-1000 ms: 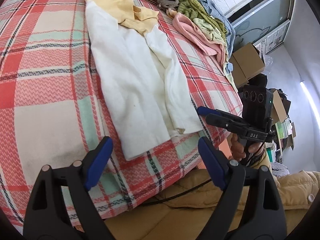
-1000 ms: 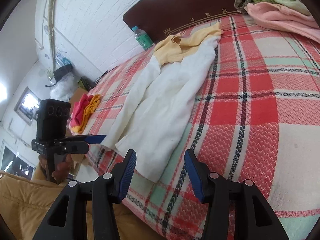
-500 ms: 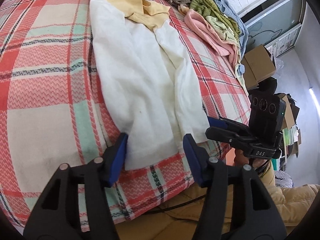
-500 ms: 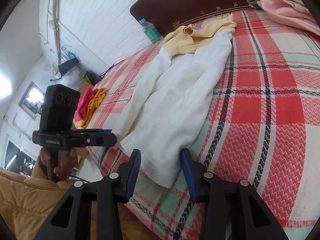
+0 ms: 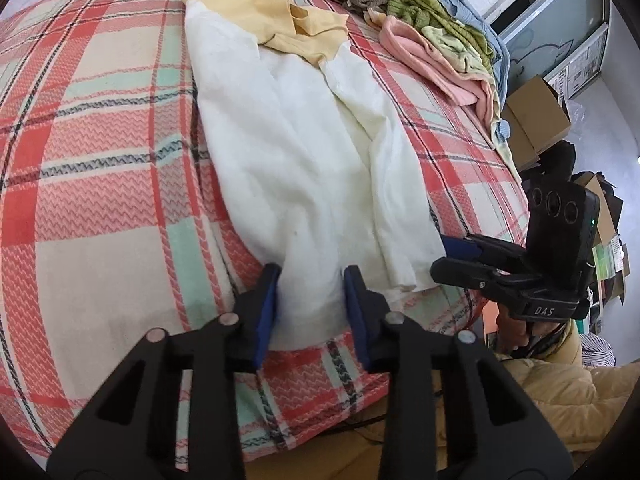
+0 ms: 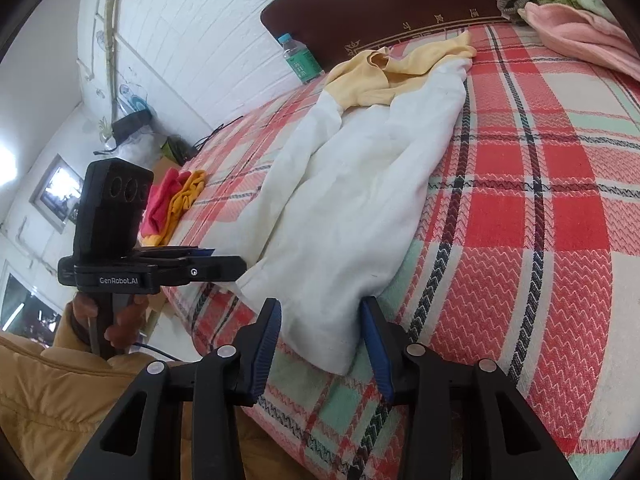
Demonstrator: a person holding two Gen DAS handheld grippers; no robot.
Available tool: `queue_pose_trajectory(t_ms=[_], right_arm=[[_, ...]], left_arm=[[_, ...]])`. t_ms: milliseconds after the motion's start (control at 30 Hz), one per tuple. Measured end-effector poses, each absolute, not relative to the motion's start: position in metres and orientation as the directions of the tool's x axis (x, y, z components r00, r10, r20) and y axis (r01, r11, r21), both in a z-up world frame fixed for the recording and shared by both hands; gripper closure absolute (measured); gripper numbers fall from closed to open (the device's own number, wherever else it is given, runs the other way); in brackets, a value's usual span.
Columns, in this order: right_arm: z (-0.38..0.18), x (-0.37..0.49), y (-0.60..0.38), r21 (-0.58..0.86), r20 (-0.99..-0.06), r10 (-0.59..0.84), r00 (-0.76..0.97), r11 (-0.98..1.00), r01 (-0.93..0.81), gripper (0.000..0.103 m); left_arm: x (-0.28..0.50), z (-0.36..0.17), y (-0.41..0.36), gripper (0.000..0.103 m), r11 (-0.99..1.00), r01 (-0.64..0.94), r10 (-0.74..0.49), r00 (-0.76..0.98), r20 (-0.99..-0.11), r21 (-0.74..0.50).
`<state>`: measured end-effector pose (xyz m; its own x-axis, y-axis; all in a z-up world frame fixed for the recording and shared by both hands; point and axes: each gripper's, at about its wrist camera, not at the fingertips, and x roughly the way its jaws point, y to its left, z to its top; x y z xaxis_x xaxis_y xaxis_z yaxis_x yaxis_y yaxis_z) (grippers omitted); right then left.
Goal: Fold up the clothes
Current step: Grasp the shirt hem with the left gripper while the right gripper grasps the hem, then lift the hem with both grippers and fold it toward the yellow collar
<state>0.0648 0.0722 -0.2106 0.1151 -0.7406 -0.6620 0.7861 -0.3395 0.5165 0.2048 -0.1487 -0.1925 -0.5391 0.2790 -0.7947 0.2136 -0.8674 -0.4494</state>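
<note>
A white garment with a yellow top [image 5: 296, 140] lies lengthwise on the plaid bed, folded into a long strip; it also shows in the right wrist view [image 6: 360, 184]. My left gripper [image 5: 310, 280] is open, its blue jaws on either side of the hem's left corner. My right gripper [image 6: 322, 316] is open, its jaws on either side of the hem's right corner. Each gripper shows in the other's view, the right one [image 5: 460, 246] and the left one [image 6: 200, 252], both at the hem.
A pile of pink, green and blue clothes [image 5: 444, 52] lies at the bed's far right. Red and orange cloth [image 6: 176, 204] lies at the left edge. A water bottle [image 6: 300, 60] stands by the dark headboard [image 6: 400, 4]. Cardboard boxes [image 5: 536, 120] stand beyond the bed.
Both grippers have moved forward to the garment's hem. Their jaws have narrowed and now sit around its corners.
</note>
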Motion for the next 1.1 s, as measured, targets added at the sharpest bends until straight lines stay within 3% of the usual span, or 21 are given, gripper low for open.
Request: queue_pose_trajectory(t_ms=[67, 133, 400, 500, 533, 567, 667, 733, 800, 867, 900, 967, 1100], right_arm=[[-0.211, 0.063, 0.072, 0.506, -0.674, -0.732, 0.102, -0.356, 0.786, 0.083], [-0.212, 0.061, 0.073, 0.499, -0.684, -0.724, 0.092, -0.372, 0.783, 0.093], [-0.193, 0.045, 0.087, 0.618, -0.579, -0.801, 0.150, -0.311, 0.722, 0.095], [-0.196, 0.044, 0.087, 0.609, -0.606, -0.780, 0.158, -0.327, 0.722, 0.088], [-0.199, 0.045, 0.087, 0.599, -0.624, -0.766, 0.154, -0.342, 0.724, 0.073], [-0.202, 0.046, 0.088, 0.588, -0.642, -0.752, 0.151, -0.357, 0.726, 0.059], [-0.206, 0.052, 0.089, 0.575, -0.650, -0.745, 0.151, -0.352, 0.739, 0.059], [-0.207, 0.055, 0.085, 0.560, -0.658, -0.738, 0.149, -0.347, 0.753, 0.059], [-0.209, 0.056, 0.079, 0.556, -0.663, -0.732, 0.155, -0.343, 0.757, 0.068], [-0.211, 0.055, 0.076, 0.561, -0.665, -0.729, 0.160, -0.346, 0.752, 0.088], [-0.212, 0.054, 0.074, 0.566, -0.665, -0.729, 0.162, -0.349, 0.747, 0.091], [-0.213, 0.051, 0.074, 0.579, -0.658, -0.734, 0.167, -0.351, 0.736, 0.093], [-0.203, 0.047, 0.075, 0.623, -0.609, -0.771, 0.187, -0.320, 0.714, 0.093]], left_arm=[[0.205, -0.194, -0.153, 0.084, -0.863, 0.234, 0.269, -0.536, -0.800, -0.447], [0.206, -0.193, -0.154, 0.086, -0.860, 0.244, 0.267, -0.533, -0.803, -0.448], [0.205, -0.178, -0.156, 0.087, -0.853, 0.218, 0.298, -0.542, -0.786, -0.474], [0.205, -0.182, -0.157, 0.085, -0.850, 0.221, 0.308, -0.529, -0.791, -0.479], [0.205, -0.186, -0.157, 0.077, -0.848, 0.227, 0.315, -0.512, -0.799, -0.480], [0.205, -0.189, -0.157, 0.060, -0.845, 0.237, 0.316, -0.502, -0.805, -0.480], [0.207, -0.189, -0.152, 0.040, -0.843, 0.193, 0.347, -0.519, -0.781, -0.502], [0.205, -0.189, -0.147, 0.039, -0.854, 0.176, 0.345, -0.514, -0.785, -0.490], [0.202, -0.189, -0.145, 0.043, -0.859, 0.179, 0.335, -0.513, -0.791, -0.480], [0.200, -0.190, -0.145, 0.075, -0.867, 0.191, 0.315, -0.505, -0.804, -0.459], [0.200, -0.190, -0.147, 0.080, -0.866, 0.201, 0.310, -0.501, -0.808, -0.457], [0.199, -0.192, -0.151, 0.085, -0.863, 0.221, 0.302, -0.494, -0.815, -0.454], [0.200, -0.187, -0.159, 0.086, -0.837, 0.220, 0.339, -0.511, -0.790, -0.501]])
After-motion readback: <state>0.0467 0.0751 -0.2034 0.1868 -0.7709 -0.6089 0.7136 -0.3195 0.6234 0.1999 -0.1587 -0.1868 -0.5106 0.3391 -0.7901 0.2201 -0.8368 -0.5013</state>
